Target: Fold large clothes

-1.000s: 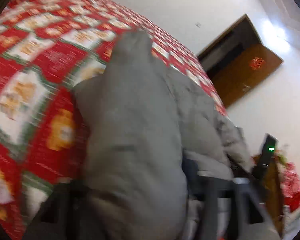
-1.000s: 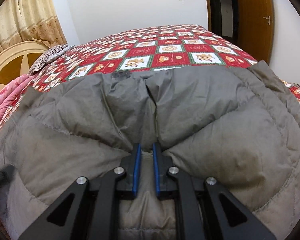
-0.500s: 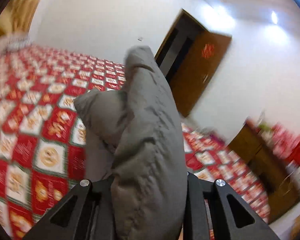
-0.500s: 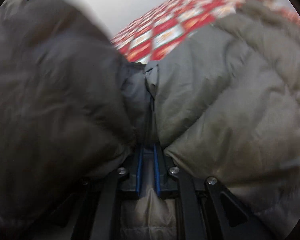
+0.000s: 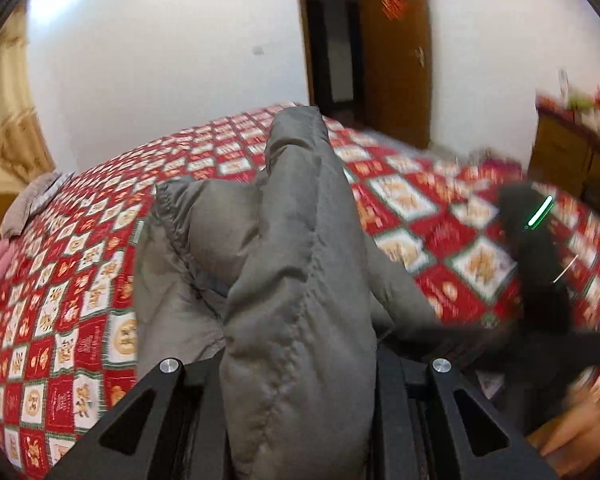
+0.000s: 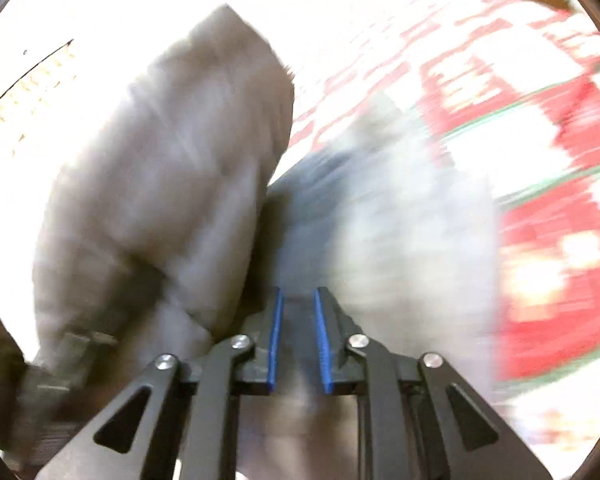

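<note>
The left tool [image 5: 300, 400] is gripping a thick fold of the gray jacket [image 5: 296, 280] above the bed [image 5: 80, 300]; the right tool [image 6: 298, 340] is pinching jacket fabric between its blue pads [image 6: 275, 344].

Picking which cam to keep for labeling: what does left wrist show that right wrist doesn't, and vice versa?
Left wrist only: the doorway with its brown door, a curtain, a wooden cabinet, and the right gripper as a dark blur with a green light.

Right wrist only: blue pads on its fingers, close together with grey fabric between them.

Both: the grey padded jacket, gripped by each gripper, and the red patterned bedspread. The right wrist view is heavily motion-blurred.
</note>
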A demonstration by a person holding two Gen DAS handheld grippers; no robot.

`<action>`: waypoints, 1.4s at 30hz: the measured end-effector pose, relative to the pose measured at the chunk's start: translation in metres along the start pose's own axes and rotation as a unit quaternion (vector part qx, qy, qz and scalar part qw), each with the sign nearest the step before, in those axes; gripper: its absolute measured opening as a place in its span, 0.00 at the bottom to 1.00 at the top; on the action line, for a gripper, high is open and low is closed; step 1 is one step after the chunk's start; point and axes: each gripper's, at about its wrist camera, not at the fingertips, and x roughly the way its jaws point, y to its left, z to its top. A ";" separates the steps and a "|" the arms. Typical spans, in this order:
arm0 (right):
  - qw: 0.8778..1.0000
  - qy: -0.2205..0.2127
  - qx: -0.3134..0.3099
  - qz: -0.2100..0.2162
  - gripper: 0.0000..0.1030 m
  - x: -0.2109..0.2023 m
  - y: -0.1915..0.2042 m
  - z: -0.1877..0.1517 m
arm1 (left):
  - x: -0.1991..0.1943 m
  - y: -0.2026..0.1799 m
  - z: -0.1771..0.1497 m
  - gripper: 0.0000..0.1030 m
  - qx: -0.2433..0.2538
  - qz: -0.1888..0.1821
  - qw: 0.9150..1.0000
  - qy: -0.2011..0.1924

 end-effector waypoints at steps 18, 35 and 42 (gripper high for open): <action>0.999 0.016 -0.028 -0.006 0.99 -0.056 -0.028 0.048 | 0.059 -0.112 -0.085 0.20 0.249 0.130 0.958 -0.052; 0.975 0.145 -0.150 -0.072 0.39 0.018 -0.031 0.060 | -0.027 -0.034 -0.081 0.63 0.158 -0.126 0.979 -0.016; 0.993 0.085 -0.072 -0.028 0.39 0.011 -0.050 0.044 | -0.073 0.094 -0.049 0.88 -0.038 -0.161 0.985 -0.047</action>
